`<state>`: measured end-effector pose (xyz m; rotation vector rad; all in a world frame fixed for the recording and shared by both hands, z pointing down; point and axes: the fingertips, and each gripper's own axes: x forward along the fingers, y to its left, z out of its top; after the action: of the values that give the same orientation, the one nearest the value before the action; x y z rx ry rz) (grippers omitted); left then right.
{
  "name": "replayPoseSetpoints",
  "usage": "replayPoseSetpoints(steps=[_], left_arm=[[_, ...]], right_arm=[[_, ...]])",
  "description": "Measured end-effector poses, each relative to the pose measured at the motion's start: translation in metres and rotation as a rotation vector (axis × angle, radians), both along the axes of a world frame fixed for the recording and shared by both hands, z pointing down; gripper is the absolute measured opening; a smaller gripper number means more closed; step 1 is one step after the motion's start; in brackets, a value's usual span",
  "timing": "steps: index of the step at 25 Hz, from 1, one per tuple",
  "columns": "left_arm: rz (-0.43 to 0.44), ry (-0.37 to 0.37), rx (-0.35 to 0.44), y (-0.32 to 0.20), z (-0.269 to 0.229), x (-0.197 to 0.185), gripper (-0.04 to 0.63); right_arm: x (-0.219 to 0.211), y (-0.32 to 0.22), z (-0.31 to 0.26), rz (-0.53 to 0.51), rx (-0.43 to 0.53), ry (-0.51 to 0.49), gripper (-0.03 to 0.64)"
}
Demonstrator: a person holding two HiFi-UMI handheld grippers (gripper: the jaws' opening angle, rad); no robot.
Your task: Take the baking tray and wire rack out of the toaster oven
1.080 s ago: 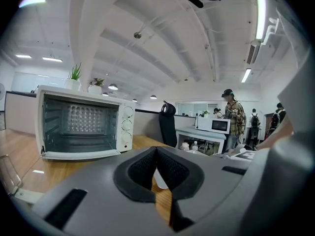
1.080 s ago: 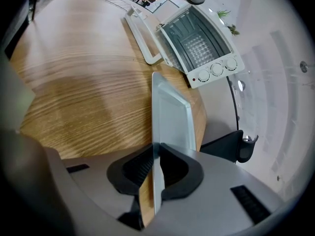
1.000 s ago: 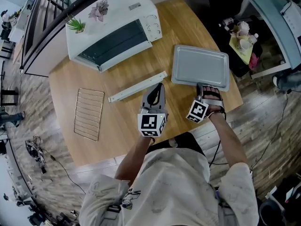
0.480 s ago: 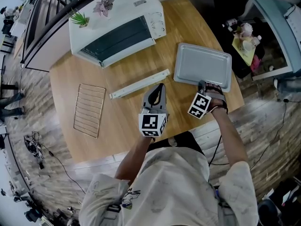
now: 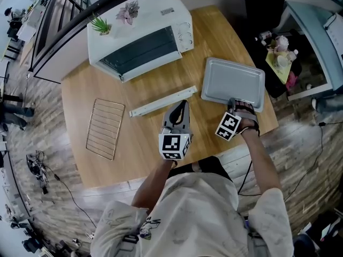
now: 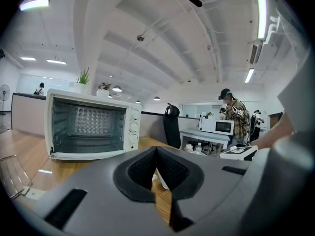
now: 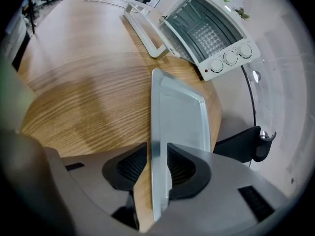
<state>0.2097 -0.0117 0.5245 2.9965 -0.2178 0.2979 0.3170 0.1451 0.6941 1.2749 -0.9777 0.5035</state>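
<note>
Tray (image 5: 231, 79) rim lies between the right gripper's (image 5: 235, 103) just-opening jaws, lower right; left gripper's (image 5: 179, 108) jaws are pressed together, empty.

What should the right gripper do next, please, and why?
Probably draw the right gripper back off the tray: it lies flat on the table, the rack is out too, and the jaws have just been opening, the rim loose between them.
</note>
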Motion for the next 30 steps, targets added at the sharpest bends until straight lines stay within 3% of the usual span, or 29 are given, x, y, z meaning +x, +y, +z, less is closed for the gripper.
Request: replayPoseSetpoints(steps=[7,14,20,27,30], left_arm=[[-0.031,0.02,0.01,-0.012,-0.008,-0.007,0.015],[-0.093,0.039,0.025,-0.038,-0.019,-0.025,0.015],[-0.179,0.049,0.033,-0.072,-0.028,-0.048,0.015],[-0.291,0.045,0.013,-0.115,-0.04,-0.085,0.015],[-0.339,0.045,0.022,-0.132,-0.045,-0.101,0.015]], right_arm=[[-0.011,-0.005,-0.01,0.06,0.058,-0.064,0.17],[-0.027,-0.025,-0.04,0.152,0.282,-0.126,0.155],[-0.032,-0.072,-0.081,0.189,0.544,-0.233,0.149],[-0.048,-0.138,-0.154,0.188,0.95,-0.477,0.116],[-0.049,-0.16,-0.186,0.186,1.123,-0.579,0.064]])
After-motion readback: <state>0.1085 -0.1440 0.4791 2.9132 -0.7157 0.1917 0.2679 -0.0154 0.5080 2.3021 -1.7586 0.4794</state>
